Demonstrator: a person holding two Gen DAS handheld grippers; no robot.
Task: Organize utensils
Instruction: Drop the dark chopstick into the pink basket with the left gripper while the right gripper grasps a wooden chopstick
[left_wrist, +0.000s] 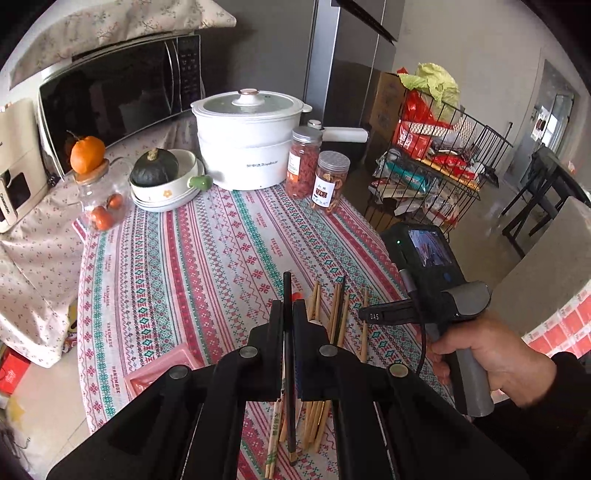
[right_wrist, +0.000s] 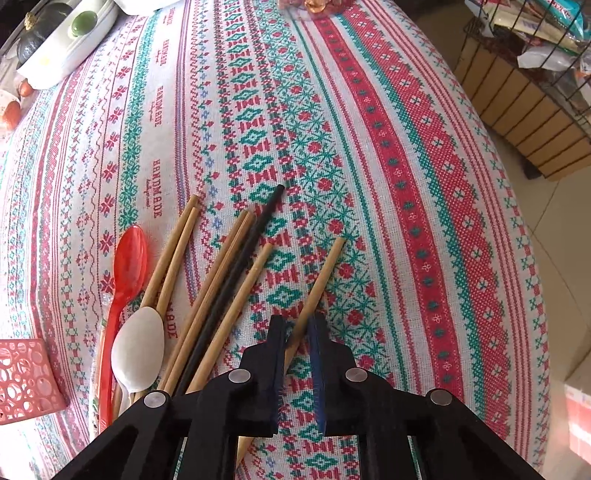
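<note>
My left gripper (left_wrist: 288, 314) is shut on a black chopstick (left_wrist: 287, 302) and holds it above the table. Under it lie several bamboo chopsticks (left_wrist: 338, 317). My right gripper (right_wrist: 298, 326) straddles one bamboo chopstick (right_wrist: 325, 273) that lies on the cloth; its jaws stand a little apart, with a gap on the right side. To its left lie several bamboo chopsticks (right_wrist: 221, 273), another black chopstick (right_wrist: 243, 266), a red spoon (right_wrist: 125, 266) and a white spoon (right_wrist: 138, 350). The right gripper also shows in the left wrist view (left_wrist: 373, 316).
A red perforated holder (right_wrist: 26, 380) stands at the table's left. At the back stand a white pot (left_wrist: 247, 140), two jars (left_wrist: 317, 173), a bowl with a squash (left_wrist: 166, 177) and a microwave (left_wrist: 110, 96). A wire rack (left_wrist: 436, 158) stands beyond the right table edge.
</note>
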